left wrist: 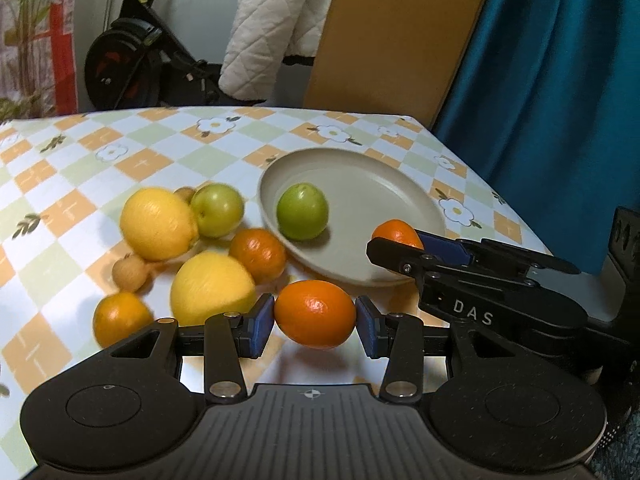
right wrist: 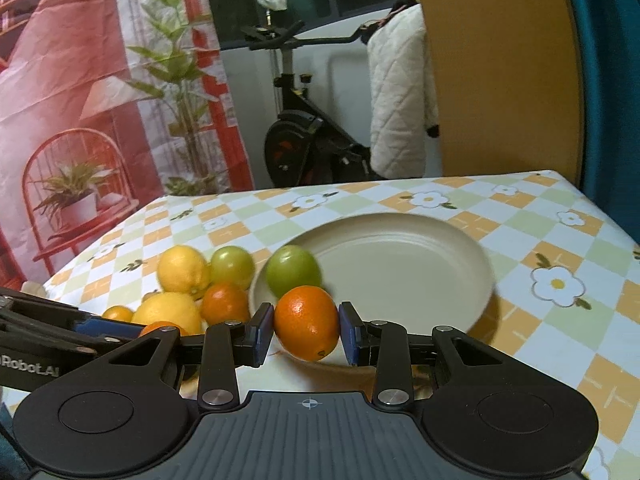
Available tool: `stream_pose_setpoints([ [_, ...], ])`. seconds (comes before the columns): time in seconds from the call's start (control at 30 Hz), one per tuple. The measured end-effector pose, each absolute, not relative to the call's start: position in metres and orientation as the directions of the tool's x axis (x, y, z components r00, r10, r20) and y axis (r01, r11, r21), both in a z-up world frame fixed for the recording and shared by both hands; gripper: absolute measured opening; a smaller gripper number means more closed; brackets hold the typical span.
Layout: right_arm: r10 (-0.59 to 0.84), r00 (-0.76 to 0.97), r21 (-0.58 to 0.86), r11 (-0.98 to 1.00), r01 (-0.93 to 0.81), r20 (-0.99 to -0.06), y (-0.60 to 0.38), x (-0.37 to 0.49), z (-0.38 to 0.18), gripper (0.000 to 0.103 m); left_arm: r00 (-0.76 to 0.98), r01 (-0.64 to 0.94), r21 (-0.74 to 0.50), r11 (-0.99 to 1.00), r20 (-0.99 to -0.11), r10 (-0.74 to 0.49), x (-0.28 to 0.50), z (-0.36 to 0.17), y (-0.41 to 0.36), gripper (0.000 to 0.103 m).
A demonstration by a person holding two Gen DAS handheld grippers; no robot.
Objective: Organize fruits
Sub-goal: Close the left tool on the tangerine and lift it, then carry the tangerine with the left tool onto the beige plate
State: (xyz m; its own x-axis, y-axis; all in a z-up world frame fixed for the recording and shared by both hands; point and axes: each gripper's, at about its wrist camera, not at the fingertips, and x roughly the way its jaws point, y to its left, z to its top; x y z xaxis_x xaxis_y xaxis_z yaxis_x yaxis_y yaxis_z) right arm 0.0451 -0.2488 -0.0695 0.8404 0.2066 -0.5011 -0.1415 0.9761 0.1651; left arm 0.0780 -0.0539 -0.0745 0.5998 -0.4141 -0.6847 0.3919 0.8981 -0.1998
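Now, left claw (left wrist: 315,322): closed on an orange (left wrist: 315,314), blue pads pressing both its sides, the fruit lifted clear of the bench (left wrist: 72,184).
Right claw (right wrist: 307,330): closed on a second orange (right wrist: 307,322), held just in front of the plate's near rim.
Claws together: side by side; in the left view the right claw comes in from the right edge with its orange over the plate's near edge.
Plate (left wrist: 384,184): beige, on the checked floral cloth, right of the fruit pile.
On plate: one green fruit (left wrist: 303,211), near the left rim.
Pile on bench, left of plate: two lemons, one at back (left wrist: 158,223) and one in front (left wrist: 212,288); another green fruit (left wrist: 217,210) touching the back lemon; an orange (left wrist: 258,255) beside the plate rim; another orange (left wrist: 120,318) at the near left; a small tan fruit (left wrist: 130,274) between them.
Background: exercise bike (right wrist: 304,148), white quilted jacket (right wrist: 400,92), teal curtain (left wrist: 560,80).
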Motion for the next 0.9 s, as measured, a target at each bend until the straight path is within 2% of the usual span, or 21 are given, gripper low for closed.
stream_pose_setpoints([
  [0.4,0.147,0.848,0.124,0.988,-0.097,-0.509,-0.281,0.068,-0.075,0.032,0.611,0.418,-0.162,0.894,-0.678,-0.409,0.121,-0.071,-0.094,0.046],
  [0.9,0.113,0.834,0.097,0.993,-0.071,-0.540,-0.298,0.094,-0.090,0.032,0.585,0.421,-0.124,0.898,-0.720,-0.374,0.150,-0.085,-0.114,0.046],
])
